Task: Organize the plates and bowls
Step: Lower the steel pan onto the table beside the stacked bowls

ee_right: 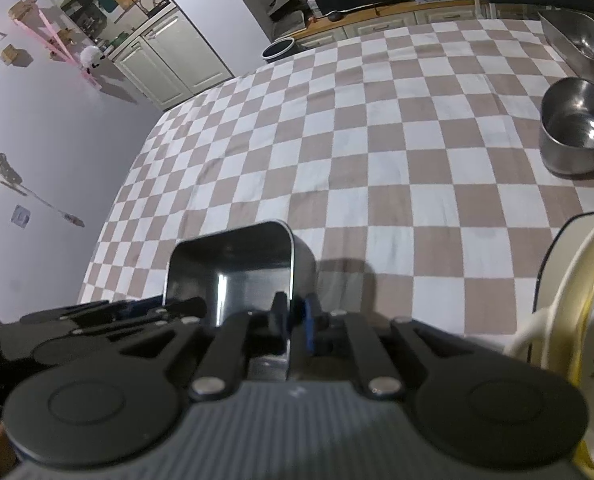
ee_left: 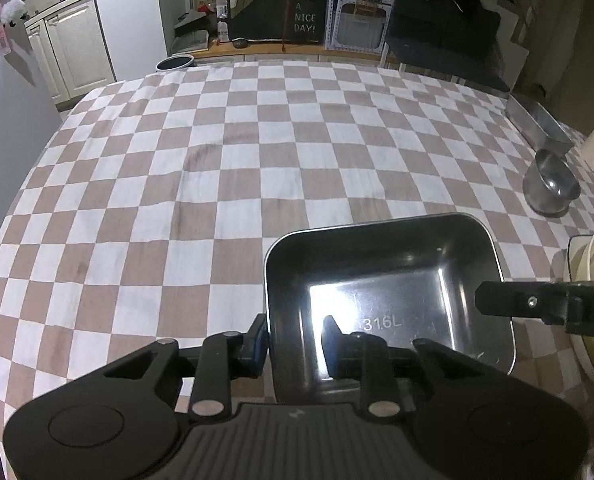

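Observation:
A rectangular steel tray (ee_left: 389,280) (ee_right: 233,268) rests on the checkered tablecloth (ee_left: 217,160) close in front of me. My left gripper (ee_left: 295,326) is open and straddles the tray's left wall, with one blue-padded finger (ee_left: 257,340) outside and the other (ee_left: 333,336) well inside, clear of the wall. My right gripper (ee_right: 293,302) straddles the tray's right wall with its jaws only slightly apart, and thin gaps show beside the rim. One of its fingers (ee_left: 517,304) reaches over that wall in the left wrist view.
A round steel bowl (ee_left: 551,184) (ee_right: 577,136) stands at the right, with a large steel pan (ee_left: 537,124) (ee_right: 581,40) behind it. Cream and yellow plates (ee_left: 593,264) (ee_right: 577,300) stand on edge near the right side. The cloth drops off at the left edge.

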Available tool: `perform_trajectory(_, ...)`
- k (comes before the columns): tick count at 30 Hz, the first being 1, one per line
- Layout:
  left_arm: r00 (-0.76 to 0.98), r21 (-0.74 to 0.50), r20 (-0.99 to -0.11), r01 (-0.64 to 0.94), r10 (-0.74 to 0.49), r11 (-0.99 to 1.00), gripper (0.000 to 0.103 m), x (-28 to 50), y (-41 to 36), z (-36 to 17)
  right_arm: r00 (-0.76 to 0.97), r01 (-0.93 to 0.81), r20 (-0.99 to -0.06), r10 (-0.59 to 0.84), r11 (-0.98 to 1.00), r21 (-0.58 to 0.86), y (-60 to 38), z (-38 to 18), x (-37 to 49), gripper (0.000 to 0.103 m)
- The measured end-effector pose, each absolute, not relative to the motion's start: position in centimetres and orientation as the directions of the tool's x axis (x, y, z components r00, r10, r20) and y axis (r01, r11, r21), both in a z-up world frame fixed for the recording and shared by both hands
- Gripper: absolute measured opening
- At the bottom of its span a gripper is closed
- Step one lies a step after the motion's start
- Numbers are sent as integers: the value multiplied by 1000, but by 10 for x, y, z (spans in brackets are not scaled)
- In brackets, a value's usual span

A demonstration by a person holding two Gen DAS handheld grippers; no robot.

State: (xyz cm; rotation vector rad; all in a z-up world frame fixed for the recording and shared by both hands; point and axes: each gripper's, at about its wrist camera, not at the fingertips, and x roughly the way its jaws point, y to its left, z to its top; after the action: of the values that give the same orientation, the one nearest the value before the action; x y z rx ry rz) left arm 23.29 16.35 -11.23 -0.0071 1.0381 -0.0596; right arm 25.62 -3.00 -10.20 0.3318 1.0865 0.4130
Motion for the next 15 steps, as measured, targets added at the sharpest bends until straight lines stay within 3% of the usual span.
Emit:
perform_trajectory(6,504,-23,-862,67,-54,997,40,234,160,-116,392,-162,-783,482,874,457,-29,-104,258,14)
perform_trajectory(13,503,-35,-861,74,-67,997,40,234,161,-116,373,-162,-798,473,880,446,-26,-112,261,17)
perform_trajectory(15,508,-37,-859,75,-70,996,41,233,161,-115,373,-156,-804,463,886,437,-26,-115,263,23)
